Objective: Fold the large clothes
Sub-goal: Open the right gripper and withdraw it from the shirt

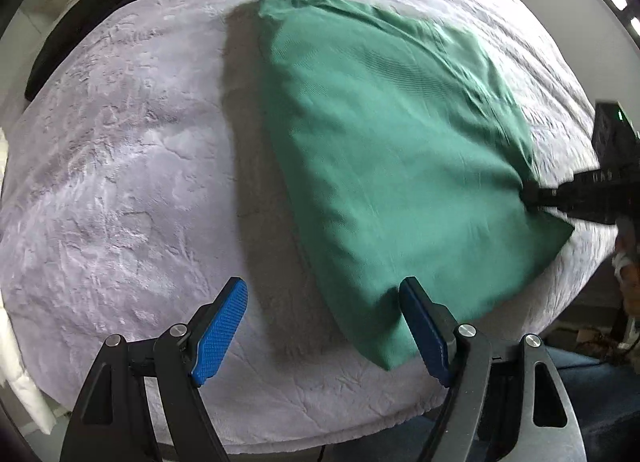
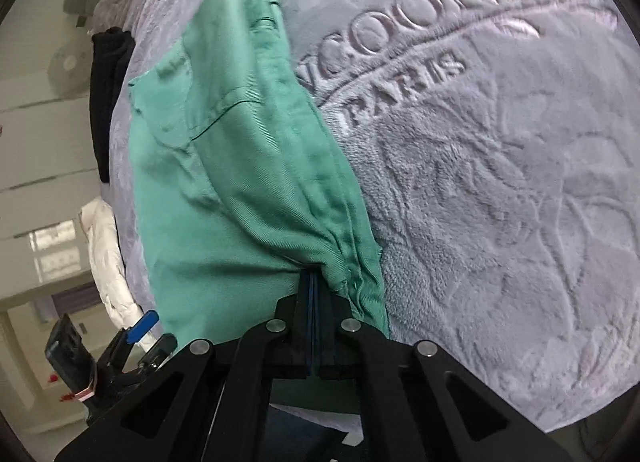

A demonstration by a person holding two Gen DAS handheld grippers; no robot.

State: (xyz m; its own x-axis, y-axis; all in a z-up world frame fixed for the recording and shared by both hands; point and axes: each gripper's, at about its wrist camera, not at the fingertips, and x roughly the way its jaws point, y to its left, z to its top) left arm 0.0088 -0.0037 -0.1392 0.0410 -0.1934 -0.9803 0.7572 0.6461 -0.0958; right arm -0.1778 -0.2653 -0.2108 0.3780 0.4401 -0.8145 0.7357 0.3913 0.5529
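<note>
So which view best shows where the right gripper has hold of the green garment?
The right wrist view: the right gripper has its jaws shut on a bunched edge of the green garment. The left wrist view shows that grasp only blurred, at the frame's right edge.

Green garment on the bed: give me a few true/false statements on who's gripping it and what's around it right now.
1. The right gripper is shut on the green garment. True.
2. The left gripper is clamped on the garment. False: its jaws stand open, holding nothing.
3. The garment lies on a bare wooden table. False: it lies on a lilac plush blanket.
4. The blanket carries embossed lettering reading PARIS. True.
5. A dark garment lies at the blanket's far edge. True.
</note>
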